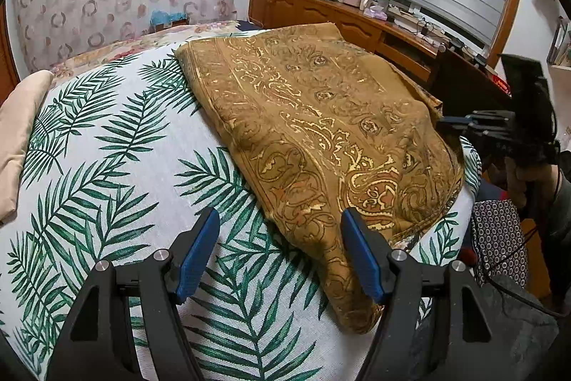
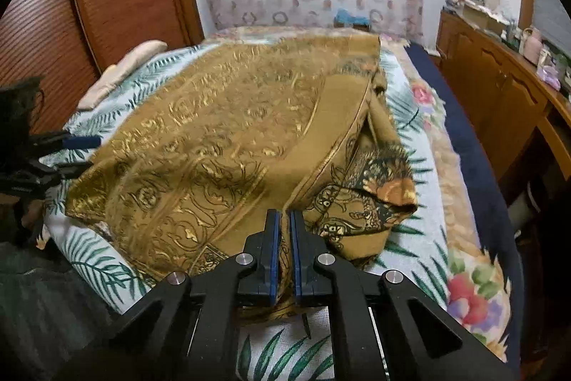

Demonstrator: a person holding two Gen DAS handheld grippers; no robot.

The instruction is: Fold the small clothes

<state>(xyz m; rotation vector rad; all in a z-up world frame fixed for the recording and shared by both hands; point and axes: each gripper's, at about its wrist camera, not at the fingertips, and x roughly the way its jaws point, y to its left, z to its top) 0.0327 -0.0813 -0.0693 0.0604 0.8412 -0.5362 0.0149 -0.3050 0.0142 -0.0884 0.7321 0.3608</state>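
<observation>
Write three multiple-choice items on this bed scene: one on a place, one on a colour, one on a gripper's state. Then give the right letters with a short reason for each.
1. Where does the brown patterned cloth lie?
A. on the leaf-print cover
B. on the wooden dresser
C. on the floor

2. What colour are the pads of the left gripper?
A. red
B. blue
C. white

3. How does the right gripper stand?
A. wide open above the cloth
B. open on the pillow
C. shut on the cloth

Answers:
1 A: green fronds on white show all around the cloth.
2 B: both inner pads are blue.
3 C: its jaws are nearly together with a cloth fold pinched between them.
</observation>
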